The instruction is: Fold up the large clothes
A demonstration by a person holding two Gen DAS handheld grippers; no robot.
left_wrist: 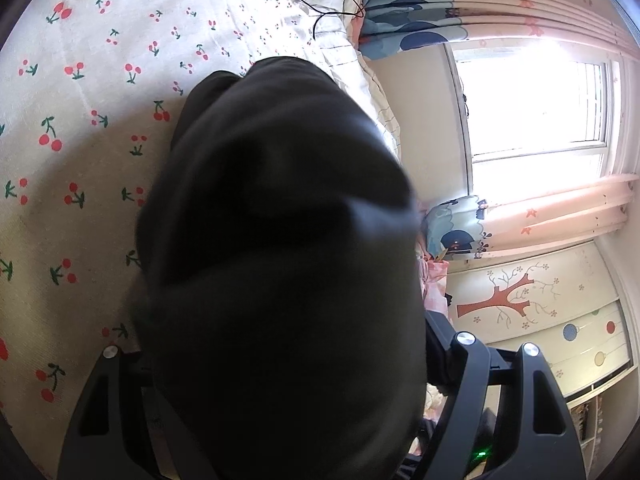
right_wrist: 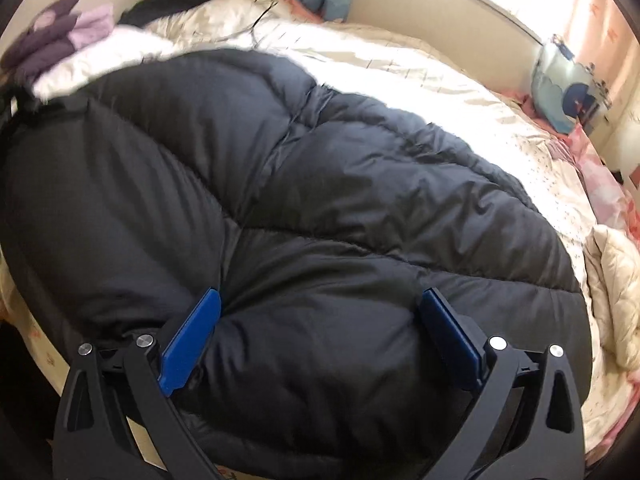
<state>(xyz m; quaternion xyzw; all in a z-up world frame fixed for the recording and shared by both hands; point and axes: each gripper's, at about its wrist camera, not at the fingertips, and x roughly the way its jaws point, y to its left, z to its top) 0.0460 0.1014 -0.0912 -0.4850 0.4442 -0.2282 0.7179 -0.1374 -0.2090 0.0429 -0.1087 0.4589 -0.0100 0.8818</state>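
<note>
A black puffer jacket [right_wrist: 340,168] lies spread over the bed and fills most of the right wrist view. My right gripper [right_wrist: 320,292] points down onto its near part. Its blue pads [right_wrist: 192,340] stand wide apart, and a padded section bulges up between them without being pinched. In the left wrist view a thick bundle of the same black jacket [left_wrist: 280,180] rises off the cherry-print sheet and covers the fingertips. My left gripper [left_wrist: 288,312] holds this bulky fold between its widely spread fingers, of which only the black outer arms show.
The cherry-print sheet [left_wrist: 80,160] stretches to the left. At the head of the bed a white quilt [right_wrist: 360,64] carries a black cable [left_wrist: 328,16]. Purple clothes [right_wrist: 52,40] lie at the far left and a cream garment [right_wrist: 616,288] at the right edge. The window [left_wrist: 532,108] and curtains stand beyond the bed.
</note>
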